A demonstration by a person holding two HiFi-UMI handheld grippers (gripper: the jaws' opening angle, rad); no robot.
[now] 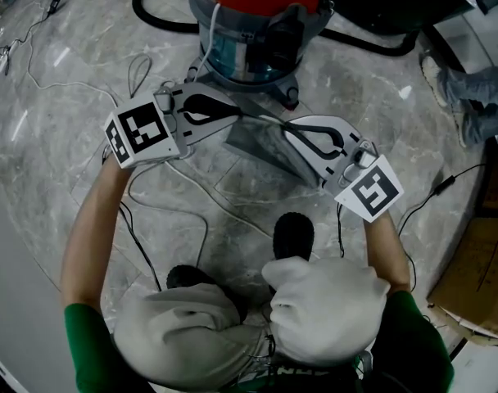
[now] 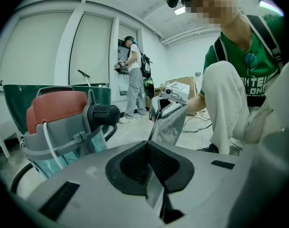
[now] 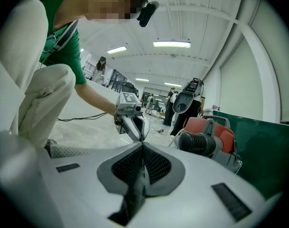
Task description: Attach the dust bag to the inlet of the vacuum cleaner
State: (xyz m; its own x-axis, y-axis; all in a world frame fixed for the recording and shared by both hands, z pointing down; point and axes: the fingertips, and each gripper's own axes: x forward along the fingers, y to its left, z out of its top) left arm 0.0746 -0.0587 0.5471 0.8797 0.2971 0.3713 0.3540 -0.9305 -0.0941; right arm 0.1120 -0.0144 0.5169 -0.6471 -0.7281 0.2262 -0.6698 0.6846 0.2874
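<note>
- In the head view, the person is crouching on the marble floor (image 1: 61,97) and reaching both bare forearms forward from green sleeves, the left forearm (image 1: 89,236) stretched out farther than the right forearm (image 1: 390,244).
- The left gripper (image 1: 233,117) and the right gripper (image 1: 288,128) are pointing towards each other, and each is pinching one end of the grey dust bag (image 1: 265,147).
- The bag is hanging between them above the floor, just in front of the vacuum cleaner (image 1: 257,31) with its red top and bluish drum, and is not touching it.
- In the left gripper view, the left gripper (image 2: 148,144) is clamping its jaws together on a thin edge of the dust bag (image 2: 170,125). The bag is running as a slightly creased grey sheet to the right gripper (image 2: 159,112) opposite.
- The black ribbed port (image 2: 102,114) on the vacuum's side is probably the inlet, though the wide-angle view is leaving that unsure. It is sitting to the left of the bag and apart from it.
- In the right gripper view, the right gripper (image 3: 143,146) is closing its jaws on a dark fold of the bag (image 3: 131,201), seen edge-on.
- The left gripper (image 3: 139,129) is facing it close by, and the vacuum cleaner (image 3: 211,137) is standing to the right.
</note>
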